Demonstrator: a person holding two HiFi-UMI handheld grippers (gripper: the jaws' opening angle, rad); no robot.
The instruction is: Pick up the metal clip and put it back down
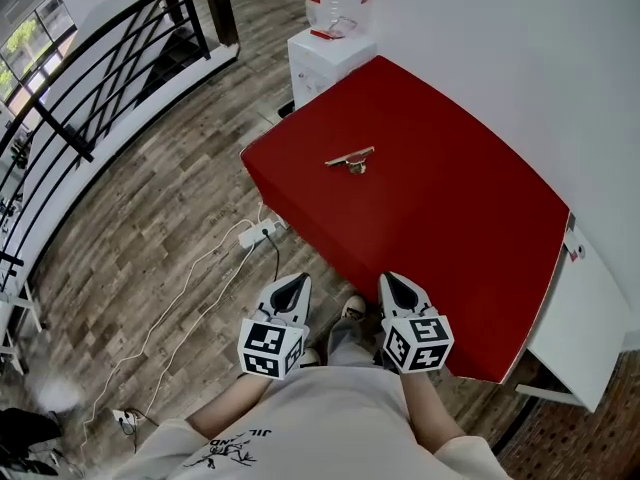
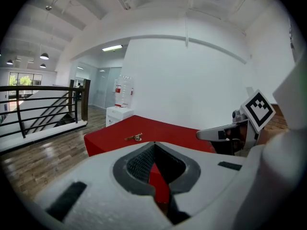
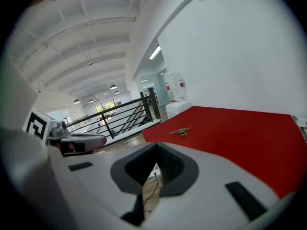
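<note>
A small brass-coloured metal clip (image 1: 351,158) lies on the red table (image 1: 450,208), toward its far left part. It also shows in the left gripper view as the clip (image 2: 134,137) and in the right gripper view as the clip (image 3: 180,131). My left gripper (image 1: 294,286) is held near the body, off the table's near edge, its jaws shut and empty. My right gripper (image 1: 397,283) hangs beside it over the table's near edge, jaws together with nothing in them. Both are well short of the clip.
A white water dispenser (image 1: 330,48) with a bottle stands beyond the table's far corner. A black railing (image 1: 90,98) runs along the left over a wood floor. A power strip and cables (image 1: 258,234) lie on the floor by the table. A white wall lies to the right.
</note>
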